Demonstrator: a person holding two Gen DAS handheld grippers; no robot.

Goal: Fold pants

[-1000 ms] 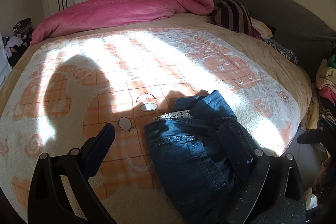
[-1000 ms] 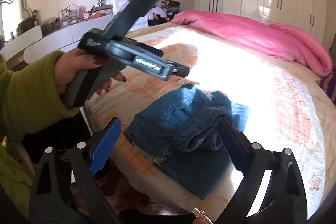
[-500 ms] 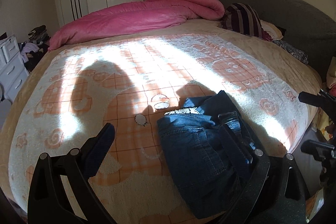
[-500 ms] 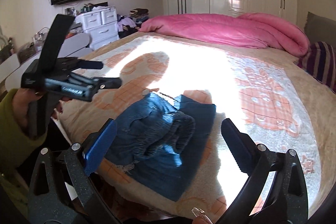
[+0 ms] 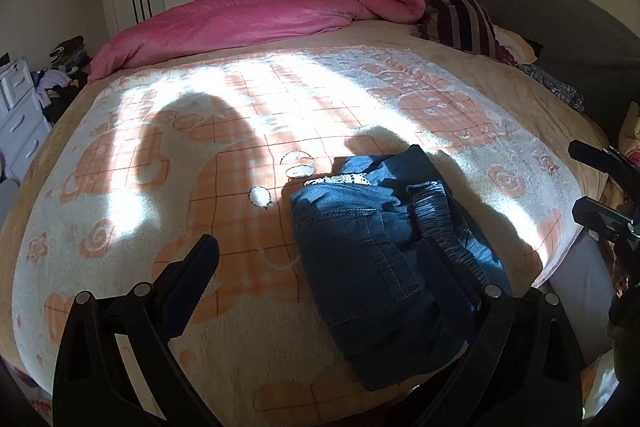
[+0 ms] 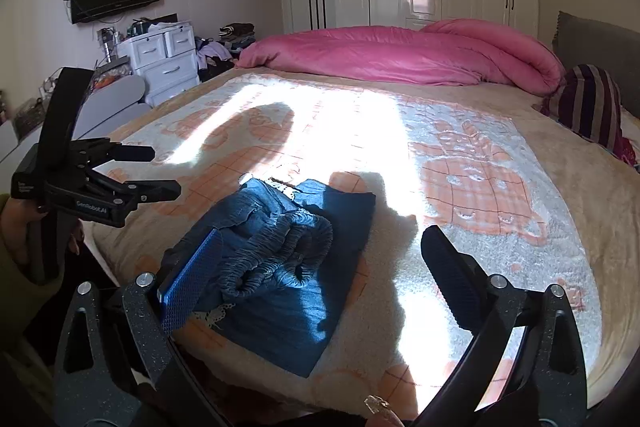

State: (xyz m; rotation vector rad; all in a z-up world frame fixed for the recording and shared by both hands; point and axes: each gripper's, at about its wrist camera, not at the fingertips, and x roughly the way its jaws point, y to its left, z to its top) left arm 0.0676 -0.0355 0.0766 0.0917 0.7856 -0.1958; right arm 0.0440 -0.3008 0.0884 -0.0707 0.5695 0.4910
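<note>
Now folded pants [image 5: 384, 259] on bed between both wide-open, empty tongs [image 5: 316, 267] [image 6: 320, 259], untouched.

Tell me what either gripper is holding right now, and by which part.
Nothing. The left gripper and right gripper both have open jaws, clear of the folded jeans lying on the bed.

A bed [image 5: 120, 187] with an orange-patterned blanket carries folded denim pants [image 5: 372, 251], a pink duvet [image 5: 256, 15] and a striped pillow [image 5: 464, 21].
</note>
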